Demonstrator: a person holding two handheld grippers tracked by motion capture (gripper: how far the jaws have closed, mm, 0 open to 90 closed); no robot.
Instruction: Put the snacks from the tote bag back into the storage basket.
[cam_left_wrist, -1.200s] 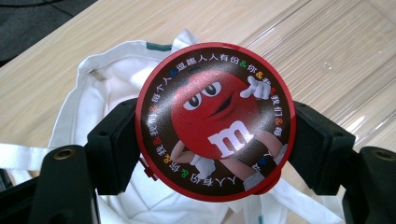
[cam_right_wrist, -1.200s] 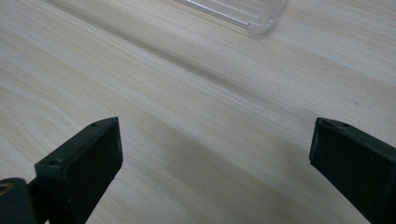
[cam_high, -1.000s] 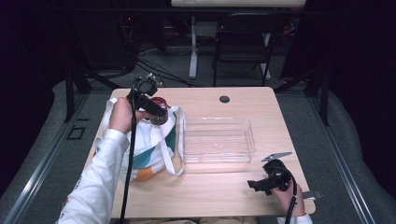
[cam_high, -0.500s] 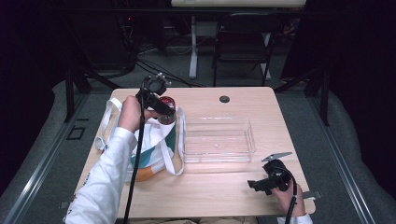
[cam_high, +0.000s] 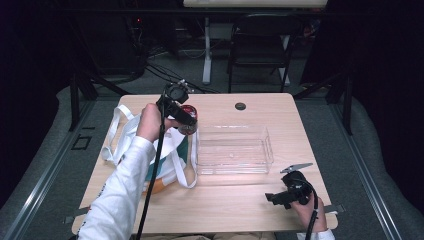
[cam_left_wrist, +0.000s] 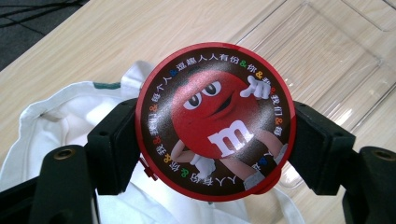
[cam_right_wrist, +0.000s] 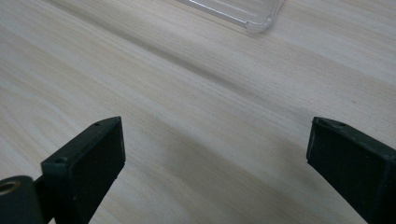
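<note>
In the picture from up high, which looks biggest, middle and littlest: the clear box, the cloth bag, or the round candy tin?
1. cloth bag, though an arm covers part of it
2. clear box, looking nearly as big
3. candy tin, held in the left claw, clearly the littlest

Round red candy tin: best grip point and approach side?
By the rim, as the left gripper has it now: one pad on each opposite edge of the candy tin, coming side-on across its width. The printed lid is flat and slick; the round side wall gives two opposing contact points.

Bright overhead light on the table (cam_high: 225, 200), dark surroundings, glare on the red tin (cam_left_wrist: 215, 121), soft focus throughout
</note>
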